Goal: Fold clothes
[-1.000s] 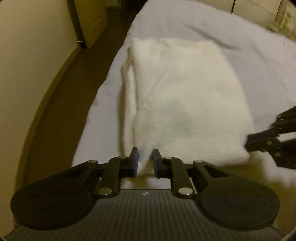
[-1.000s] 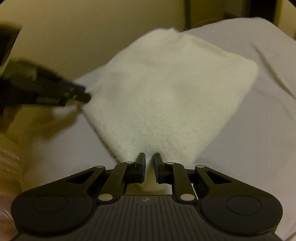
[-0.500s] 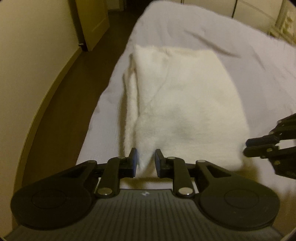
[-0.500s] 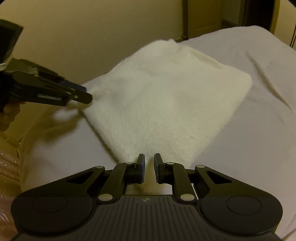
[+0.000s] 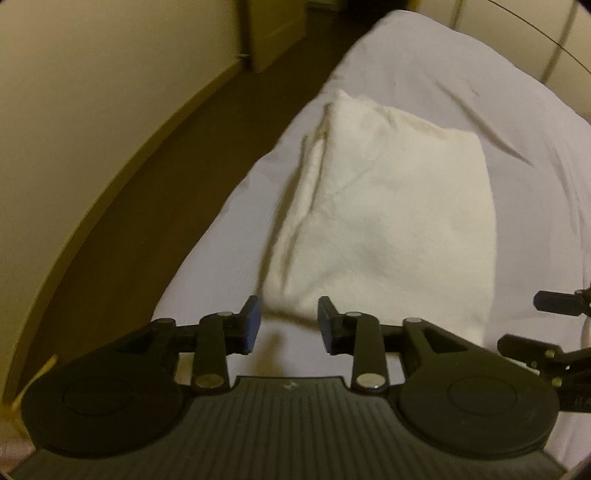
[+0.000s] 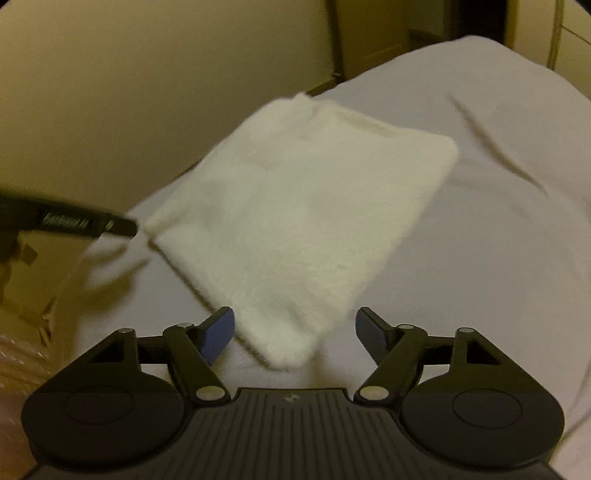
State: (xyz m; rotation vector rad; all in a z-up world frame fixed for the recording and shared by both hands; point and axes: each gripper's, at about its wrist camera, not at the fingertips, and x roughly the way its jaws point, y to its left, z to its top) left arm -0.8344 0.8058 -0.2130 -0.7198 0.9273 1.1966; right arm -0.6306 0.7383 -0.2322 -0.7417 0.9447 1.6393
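Lying flat on the bed (image 5: 424,74), the folded white garment (image 5: 388,206) stretches away from both opening tongs, left (image 5: 290,321) and right (image 6: 294,332); neither grasps it.

A: What surface fills the frame?
B: A bed (image 5: 424,74) under a creased pale sheet (image 6: 498,240).

A: And beside it?
B: Dark floor (image 5: 192,177), then a beige wall (image 5: 92,92) with a baseboard; a door (image 5: 273,29) stands beyond.
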